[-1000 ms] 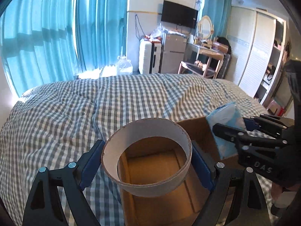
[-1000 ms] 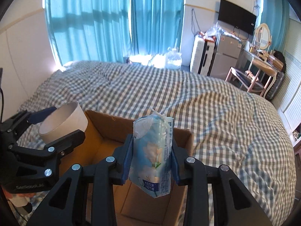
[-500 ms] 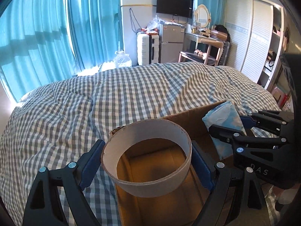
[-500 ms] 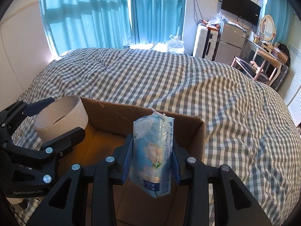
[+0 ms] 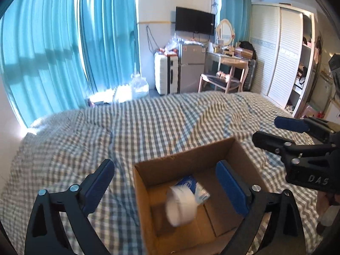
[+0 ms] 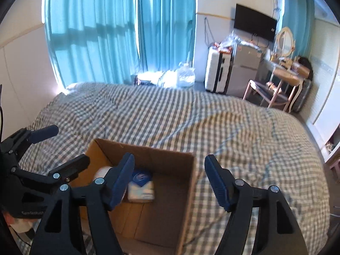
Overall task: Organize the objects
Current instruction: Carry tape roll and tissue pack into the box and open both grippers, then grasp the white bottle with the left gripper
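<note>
Tape roll [image 5: 181,206] and tissue pack [image 5: 194,188] both now in the cardboard box [image 5: 184,159] on the checked bed [image 5: 148,125], released in the last half second, roll blurred, probably not settled. Left gripper [image 5: 164,186] and right gripper [image 6: 170,179] hover above the box, fingers wide, empty

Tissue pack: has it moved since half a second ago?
Yes. The tissue pack left the right tool and dropped onto the cardboard box floor.

The box [image 5: 187,161] stands open on top; a paper ring [image 5: 180,207] and tissue pack [image 6: 141,186] crowd its far left corner, leaving the right floor bare.
</note>
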A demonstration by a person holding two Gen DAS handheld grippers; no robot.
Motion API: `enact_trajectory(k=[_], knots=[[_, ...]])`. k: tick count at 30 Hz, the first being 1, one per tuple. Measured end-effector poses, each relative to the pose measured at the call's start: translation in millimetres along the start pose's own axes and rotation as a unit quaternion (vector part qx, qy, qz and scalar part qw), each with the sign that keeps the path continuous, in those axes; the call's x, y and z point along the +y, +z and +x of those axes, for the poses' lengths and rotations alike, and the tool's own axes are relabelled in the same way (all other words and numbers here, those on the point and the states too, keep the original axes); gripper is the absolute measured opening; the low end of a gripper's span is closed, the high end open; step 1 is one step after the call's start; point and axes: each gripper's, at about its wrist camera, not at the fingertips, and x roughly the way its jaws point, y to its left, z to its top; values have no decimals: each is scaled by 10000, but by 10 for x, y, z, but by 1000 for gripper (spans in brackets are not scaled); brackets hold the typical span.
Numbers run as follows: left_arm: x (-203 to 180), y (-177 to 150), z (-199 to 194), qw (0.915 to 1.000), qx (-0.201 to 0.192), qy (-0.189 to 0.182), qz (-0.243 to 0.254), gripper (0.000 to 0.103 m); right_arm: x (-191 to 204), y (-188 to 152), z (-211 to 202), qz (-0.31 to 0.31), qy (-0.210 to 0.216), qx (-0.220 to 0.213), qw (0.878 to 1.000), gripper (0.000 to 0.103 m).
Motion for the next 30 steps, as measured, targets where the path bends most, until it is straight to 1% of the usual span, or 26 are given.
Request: enact_trajectory(k=[4,8,11,14,18,24,26,30], knots=[[-30,106,-427,9995,-297,112,82,102,-24,97,-534,79,-79,-326,9994,70],[-77,191,-901,9982,-577,138,60,102,13,133,-1035,98,-144,-629,9979,70],[-112,187,-1207,9973,-698,239,66,102,47,117,-1436,69,-223,-832,9963,76],[-160,181,-1470,9962,-799,320,99,102,79,73,-1738,50,-252,-969,9950,76],[-249,129,-1785,9951,-885,411,167,102,130,-13,-2111,7,-269,-1103,9935,78],[-371,1,-2171,9940,-1014,371,175,102,234,-184,-2647,-140,-347,-1350,9901,81],[-414,-58,-2270,9940,-1016,372,168,102,295,-241,-2831,-222,-373,-1436,9887,81],[-461,-201,-2428,9947,-930,427,140,102,357,-370,-3044,-359,-384,-1512,9871,82]])
